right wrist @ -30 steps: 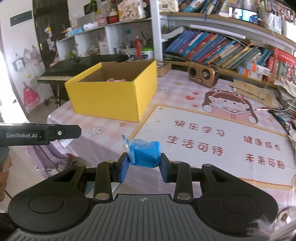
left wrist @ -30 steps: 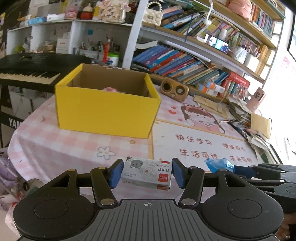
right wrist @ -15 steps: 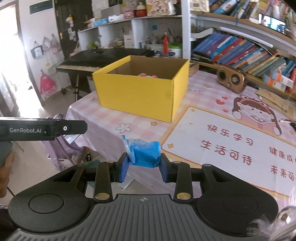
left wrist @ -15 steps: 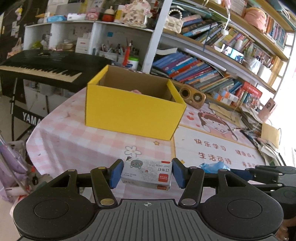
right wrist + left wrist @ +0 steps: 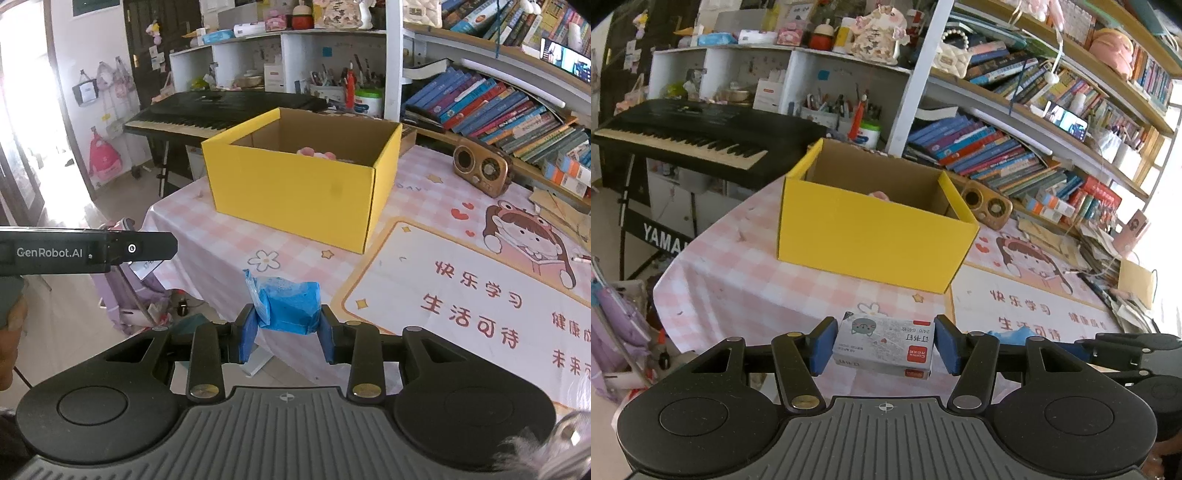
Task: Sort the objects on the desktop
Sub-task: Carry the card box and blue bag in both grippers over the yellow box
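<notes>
Between left gripper fingers: staple box, clamped at both ends, held over near bench edge. Right gripper fingers clenched on blue packet, also above near edge. Yellow box ahead, top open, pink item inside; checked cloth between grippers and box bare. Bench rim curves away left, floor beyond. Keyboard behind left; radio right of box; bookshelf behind. Mat covers right side of bench.
</notes>
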Demonstrator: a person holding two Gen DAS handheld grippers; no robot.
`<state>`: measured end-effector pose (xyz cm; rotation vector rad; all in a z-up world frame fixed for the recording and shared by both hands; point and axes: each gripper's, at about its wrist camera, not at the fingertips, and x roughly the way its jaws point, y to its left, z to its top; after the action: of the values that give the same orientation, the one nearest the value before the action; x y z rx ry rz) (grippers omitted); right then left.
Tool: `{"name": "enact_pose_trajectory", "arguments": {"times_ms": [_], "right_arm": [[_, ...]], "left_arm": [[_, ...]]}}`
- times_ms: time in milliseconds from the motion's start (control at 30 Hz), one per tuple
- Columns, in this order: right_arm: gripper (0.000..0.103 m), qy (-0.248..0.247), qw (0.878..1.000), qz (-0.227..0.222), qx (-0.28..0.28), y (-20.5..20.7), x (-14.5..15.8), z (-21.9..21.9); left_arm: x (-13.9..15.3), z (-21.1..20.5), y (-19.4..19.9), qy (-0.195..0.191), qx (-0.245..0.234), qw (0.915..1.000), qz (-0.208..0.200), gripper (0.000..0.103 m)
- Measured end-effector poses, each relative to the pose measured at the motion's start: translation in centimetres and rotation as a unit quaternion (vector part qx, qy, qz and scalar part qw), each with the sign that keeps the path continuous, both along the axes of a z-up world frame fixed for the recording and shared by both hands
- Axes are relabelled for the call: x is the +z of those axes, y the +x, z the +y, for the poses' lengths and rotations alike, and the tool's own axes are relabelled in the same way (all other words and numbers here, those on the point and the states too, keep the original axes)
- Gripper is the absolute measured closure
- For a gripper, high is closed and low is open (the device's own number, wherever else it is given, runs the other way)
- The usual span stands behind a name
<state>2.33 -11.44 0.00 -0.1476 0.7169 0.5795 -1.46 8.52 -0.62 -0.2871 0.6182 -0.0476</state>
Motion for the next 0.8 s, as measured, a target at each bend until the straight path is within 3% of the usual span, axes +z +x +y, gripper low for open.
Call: {"name": "enact_pose_trajectory", "arguments": {"times_ms": [400,800], "right_arm": [[0.071,0.010,1.000,-0.012,0.021,2.2,1.3,1.2],[0.071,0.039,0.996,-0.063,0.044,9.3,4.9,2.0]], "left_arm": [[1.3,0.5,2.1,-0.002,0.022,0.9995,-0.021,0.047],[4.3,1.3,8.1,0.016,0.055,0.9962,-0.066,0.047]]}}
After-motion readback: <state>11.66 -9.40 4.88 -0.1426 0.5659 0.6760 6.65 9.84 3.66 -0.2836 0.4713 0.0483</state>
